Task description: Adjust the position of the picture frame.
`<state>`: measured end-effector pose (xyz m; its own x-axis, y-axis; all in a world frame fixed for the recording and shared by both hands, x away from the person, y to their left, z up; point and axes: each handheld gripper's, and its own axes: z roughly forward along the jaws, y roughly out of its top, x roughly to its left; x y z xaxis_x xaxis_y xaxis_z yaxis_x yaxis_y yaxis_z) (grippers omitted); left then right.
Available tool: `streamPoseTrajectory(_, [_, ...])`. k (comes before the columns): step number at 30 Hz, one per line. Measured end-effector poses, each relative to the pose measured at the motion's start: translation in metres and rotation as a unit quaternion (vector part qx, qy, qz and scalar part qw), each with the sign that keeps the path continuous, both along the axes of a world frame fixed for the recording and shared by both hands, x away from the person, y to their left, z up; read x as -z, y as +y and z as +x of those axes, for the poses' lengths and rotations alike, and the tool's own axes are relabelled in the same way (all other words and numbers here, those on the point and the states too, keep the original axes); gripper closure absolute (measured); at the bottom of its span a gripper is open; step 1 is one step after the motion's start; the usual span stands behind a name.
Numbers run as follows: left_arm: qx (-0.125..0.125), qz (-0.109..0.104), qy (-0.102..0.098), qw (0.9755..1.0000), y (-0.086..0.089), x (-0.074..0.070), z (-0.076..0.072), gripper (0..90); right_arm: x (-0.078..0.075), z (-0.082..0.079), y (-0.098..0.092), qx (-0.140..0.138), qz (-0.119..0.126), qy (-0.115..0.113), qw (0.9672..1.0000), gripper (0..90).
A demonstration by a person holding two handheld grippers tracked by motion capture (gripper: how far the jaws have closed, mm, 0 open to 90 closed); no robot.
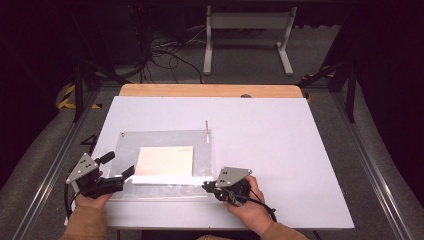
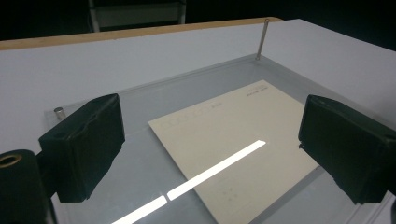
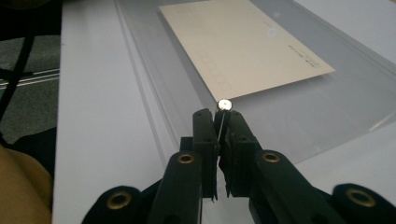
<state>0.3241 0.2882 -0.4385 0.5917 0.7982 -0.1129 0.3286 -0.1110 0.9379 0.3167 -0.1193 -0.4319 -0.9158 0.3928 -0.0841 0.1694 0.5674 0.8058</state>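
The left gripper rests at the left near corner of the clear acrylic sheet, with its jaws standing wide apart and nothing between them. In the left gripper view those two black jaws frame the cream card that lies under the sheet straight ahead of them. A bright strip of reflected light crosses the card between the jaws. Beyond the left jaw a short metal stud stands at a corner of the sheet, and farther ahead, past the right jaw, a thin metal pin stands upright at the far corner. The left hand holds the gripper from the near edge of the white table.

To the right, the right gripper sits at the near right corner of the sheet, held by the right hand. Its jaws are pressed together on a thin metal pin; in the right gripper view the pin's shiny head shows just above the fingertips, with its shaft pinched between the pads. The cream card lies ahead of this claw and slightly to its right, under the clear sheet, apart from the pin.
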Motion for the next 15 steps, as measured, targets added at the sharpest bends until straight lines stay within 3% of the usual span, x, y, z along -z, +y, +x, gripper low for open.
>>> streamPoseTrajectory(8, [-0.003,0.001,0.004,1.0,0.0,0.0,0.0,7.4,-0.02,0.03,-0.028,0.057,-0.015,-0.014,0.9982,84.5])
streamPoseTrajectory(15, [-0.008,0.003,0.012,0.9999,0.0,0.001,0.002,7.7,-0.03,0.057,-0.04,0.091,-0.024,-0.018,0.9954,84.6])
